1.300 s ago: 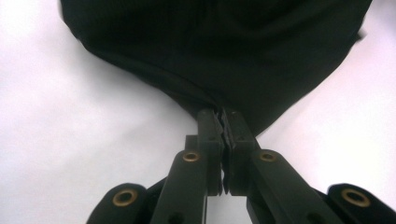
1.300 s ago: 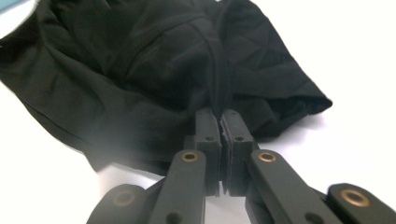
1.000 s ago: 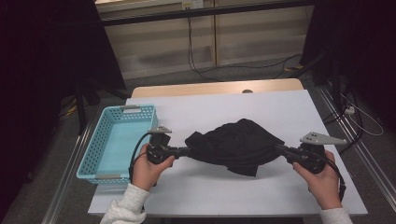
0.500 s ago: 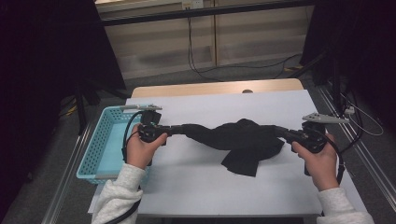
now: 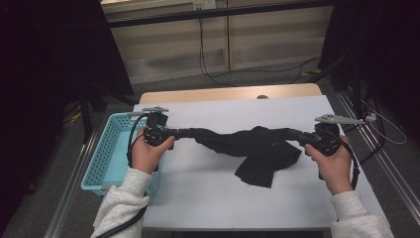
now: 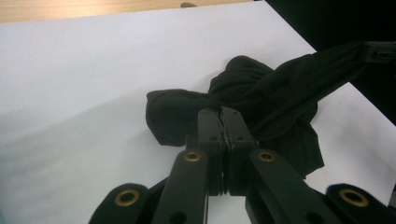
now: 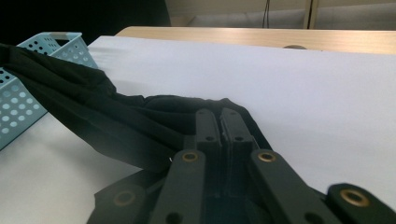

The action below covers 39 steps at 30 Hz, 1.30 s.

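A crumpled black fabric garment [image 5: 257,148] is stretched in a band across the middle of the white-covered table [image 5: 208,193], held at both ends. The left gripper [image 5: 179,133] is clamped on the garment's left end; in the left gripper view its two black jaws stand pressed together with the dark cloth [image 6: 261,93] bunched at their tips. The right gripper [image 5: 300,136] is likewise clenched on the right end; the right gripper view shows its jaws closed with cloth [image 7: 107,121] running away from them toward the basket side. The middle of the garment sags, and a loose fold lies on the table surface below the band. A light blue perforated plastic basket [image 5: 106,158] sits at the table's left edge, just beside the left hand [image 5: 148,151], apart from the garment.
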Motion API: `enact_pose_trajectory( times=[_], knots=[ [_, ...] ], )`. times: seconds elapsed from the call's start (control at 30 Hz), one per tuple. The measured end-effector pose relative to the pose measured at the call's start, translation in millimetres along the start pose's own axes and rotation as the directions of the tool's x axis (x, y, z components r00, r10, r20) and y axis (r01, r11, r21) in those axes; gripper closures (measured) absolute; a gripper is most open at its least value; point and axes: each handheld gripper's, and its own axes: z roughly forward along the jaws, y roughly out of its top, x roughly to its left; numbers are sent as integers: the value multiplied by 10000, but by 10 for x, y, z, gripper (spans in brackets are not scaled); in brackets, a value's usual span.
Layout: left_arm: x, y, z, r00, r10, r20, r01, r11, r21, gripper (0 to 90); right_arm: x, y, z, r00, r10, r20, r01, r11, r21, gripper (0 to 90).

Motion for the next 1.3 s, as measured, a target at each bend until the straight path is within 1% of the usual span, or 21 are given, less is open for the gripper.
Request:
enact_pose_trajectory(
  times=[0.1, 0.13, 0.23, 0.3, 0.4, 0.63, 0.77, 1.03, 1.3],
  knots=[
    [-13, 29, 10, 10000, 68, 18, -68, 10000, 23, 884, -20, -9, -12, 10000, 4, 54, -4, 10000, -70, 878],
    [-19, 40, 20, 10000, 24, 3, -24, 10000, 17, 884, -23, -11, -15, 10000, 8, 74, -7, 9999, -113, 879],
    [-19, 69, 40, 9999, 147, -18, -147, 9998, 139, 884, -31, -12, -18, 10000, 29, 85, -28, 9999, -155, 879],
    [-6, 95, 49, 9998, 209, -51, -208, 9996, 194, 884, -38, -9, -3, 9999, -17, 109, 19, 9999, -163, 879],
    [16, 119, 50, 9998, 166, -80, -164, 9997, 200, 884, -40, -7, 24, 9999, -44, 156, 48, 9997, -258, 879],
    [32, 168, 57, 9995, 278, -180, -274, 9993, 235, 884, -34, 1, 52, 9996, -94, 253, 101, 9996, -261, 879],
    [42, 198, 64, 9994, 246, -252, -239, 9994, 258, 884, -28, 6, 73, 9993, -190, 322, 198, 9995, -261, 879],
    [53, 257, 84, 9994, 259, -249, -252, 9993, 282, 883, -31, 7, 93, 9992, -16, 411, 32, 9993, -384, 879],
    [61, 264, 82, 9994, 250, -220, -242, 9991, 334, 883, -29, -2, 101, 9989, -45, 462, 63, 9992, -387, 877]
  ],
)
